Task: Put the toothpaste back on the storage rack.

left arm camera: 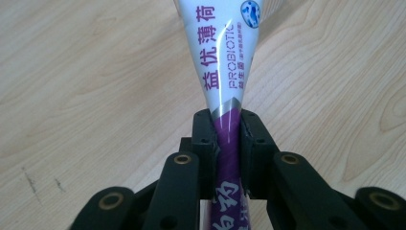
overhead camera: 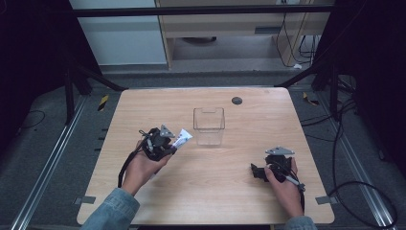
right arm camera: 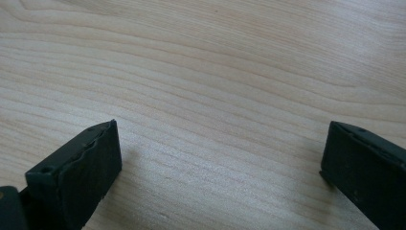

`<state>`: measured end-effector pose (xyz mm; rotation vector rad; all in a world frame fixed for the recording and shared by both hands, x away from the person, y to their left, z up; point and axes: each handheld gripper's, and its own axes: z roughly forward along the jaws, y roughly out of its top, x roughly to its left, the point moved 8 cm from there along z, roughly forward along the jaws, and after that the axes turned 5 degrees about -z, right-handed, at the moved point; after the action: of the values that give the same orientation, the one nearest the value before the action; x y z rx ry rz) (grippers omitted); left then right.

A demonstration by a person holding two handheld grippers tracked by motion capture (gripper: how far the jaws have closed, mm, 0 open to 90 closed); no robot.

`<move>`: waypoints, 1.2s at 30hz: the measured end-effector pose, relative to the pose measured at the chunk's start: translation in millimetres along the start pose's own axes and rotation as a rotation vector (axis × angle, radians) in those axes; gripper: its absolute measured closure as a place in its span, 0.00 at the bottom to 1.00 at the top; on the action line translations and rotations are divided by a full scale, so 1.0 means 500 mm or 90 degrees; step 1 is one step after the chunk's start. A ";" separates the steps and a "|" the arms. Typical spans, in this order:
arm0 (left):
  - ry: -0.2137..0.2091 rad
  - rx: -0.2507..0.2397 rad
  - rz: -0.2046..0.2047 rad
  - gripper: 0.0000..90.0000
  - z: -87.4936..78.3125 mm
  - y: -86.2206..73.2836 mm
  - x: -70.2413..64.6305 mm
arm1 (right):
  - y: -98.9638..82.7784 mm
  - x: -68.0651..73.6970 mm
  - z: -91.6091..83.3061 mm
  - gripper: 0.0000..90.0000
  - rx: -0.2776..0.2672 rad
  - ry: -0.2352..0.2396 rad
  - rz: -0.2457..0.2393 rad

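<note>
Toothpaste tube [left arm camera: 229, 62] is sitting pinched in my left gripper [overhead camera: 160, 141], its long axis pointing toward two o'clock at the clear bin [overhead camera: 209, 125] just beside. I'm judging the left nearer; my right gripper [overhead camera: 268, 170] is resting spread wide on the table [overhead camera: 215, 191] at four o'clock.

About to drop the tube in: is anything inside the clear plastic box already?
The clear rectangular plastic box looks empty; only the wooden table shows through its walls. The white and purple toothpaste tube is outside it, clamped in the left tool.

- A clear plastic rectangular bin [overhead camera: 208, 126] stands near the light wooden desk's [overhead camera: 206, 191] middle.
- The left gripper [overhead camera: 168, 143] holds a white-and-purple tube [overhead camera: 182, 138].
- The right gripper [overhead camera: 258, 171] rests near the desk's right edge.
</note>
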<state>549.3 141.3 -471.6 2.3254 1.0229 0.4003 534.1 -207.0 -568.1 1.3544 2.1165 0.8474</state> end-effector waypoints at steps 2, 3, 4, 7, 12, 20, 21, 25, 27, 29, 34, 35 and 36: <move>0.000 -0.013 -0.002 0.87 -0.006 0.008 0.001 | 0.000 0.000 0.000 0.00 0.000 0.000 0.000; 0.002 -0.020 -0.003 0.87 -0.010 0.013 0.002 | 0.000 0.000 0.000 0.00 0.000 0.000 0.000; 0.002 -0.023 -0.003 0.87 -0.012 0.015 0.002 | 0.000 0.000 0.000 0.00 0.000 0.000 0.000; 0.003 -0.035 0.003 0.87 -0.022 0.029 0.002 | 0.000 0.000 0.000 0.00 0.000 0.000 0.000; 0.004 -0.053 0.001 0.87 -0.034 0.051 0.003 | 0.000 0.000 0.000 0.00 0.000 0.000 0.000; 0.004 -0.079 0.003 0.87 -0.055 0.092 0.010 | 0.000 0.000 0.000 0.00 0.000 0.000 0.000; 0.005 -0.081 0.002 0.87 -0.056 0.096 0.011 | 0.000 0.000 0.000 0.00 0.000 0.000 0.000; 0.009 -0.087 0.000 0.87 -0.061 0.109 0.018 | 0.000 0.000 0.000 0.00 0.000 0.000 0.000; 0.007 -0.091 -0.001 0.87 -0.064 0.114 0.020 | 0.000 0.000 0.000 0.00 0.000 0.000 0.000; 0.009 -0.097 0.003 0.87 -0.069 0.121 0.022 | 0.000 0.000 0.000 0.00 0.000 0.000 0.000; 0.009 -0.106 0.000 0.87 -0.076 0.134 0.029 | 0.000 0.000 0.000 0.00 0.000 0.000 0.000; 0.009 -0.109 0.000 0.87 -0.078 0.137 0.031 | 0.000 0.000 0.000 0.00 0.000 0.000 0.000; 0.009 -0.112 0.000 0.87 -0.081 0.140 0.032 | 0.000 0.000 0.000 0.00 0.000 0.000 0.000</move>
<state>581.4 129.8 -396.2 2.1689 0.9550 0.4874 534.1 -207.1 -568.1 1.3540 2.1167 0.8470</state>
